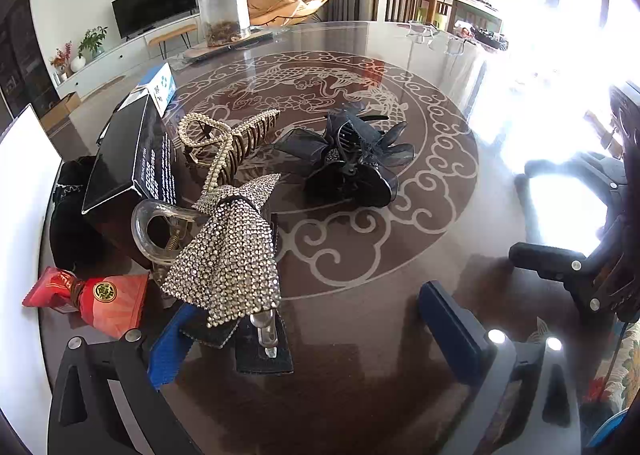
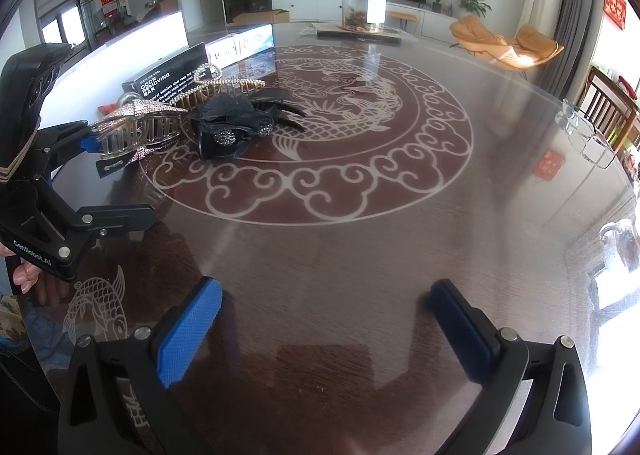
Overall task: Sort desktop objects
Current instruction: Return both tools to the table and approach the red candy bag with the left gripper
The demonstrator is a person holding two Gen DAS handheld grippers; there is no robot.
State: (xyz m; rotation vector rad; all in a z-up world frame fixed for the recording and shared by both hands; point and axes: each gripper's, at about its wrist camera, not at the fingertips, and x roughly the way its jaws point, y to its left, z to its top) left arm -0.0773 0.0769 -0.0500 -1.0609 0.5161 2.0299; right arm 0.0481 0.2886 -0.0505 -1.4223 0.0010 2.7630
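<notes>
Both grippers, left (image 1: 312,335) and right (image 2: 324,329), gape empty; only the left wrist view shows a red candy wrapper (image 1: 96,301) beside the rhinestone bow clip (image 1: 228,255).

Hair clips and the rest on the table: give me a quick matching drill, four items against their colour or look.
Items:
1. bow clip
2. flower clip
3. box
4. candy

Looks:
A. red wrapper
B. black mesh petals
C. silver rhinestones
D. black with white print

Pairs: 1-C, 2-B, 3-D, 4-A
</notes>
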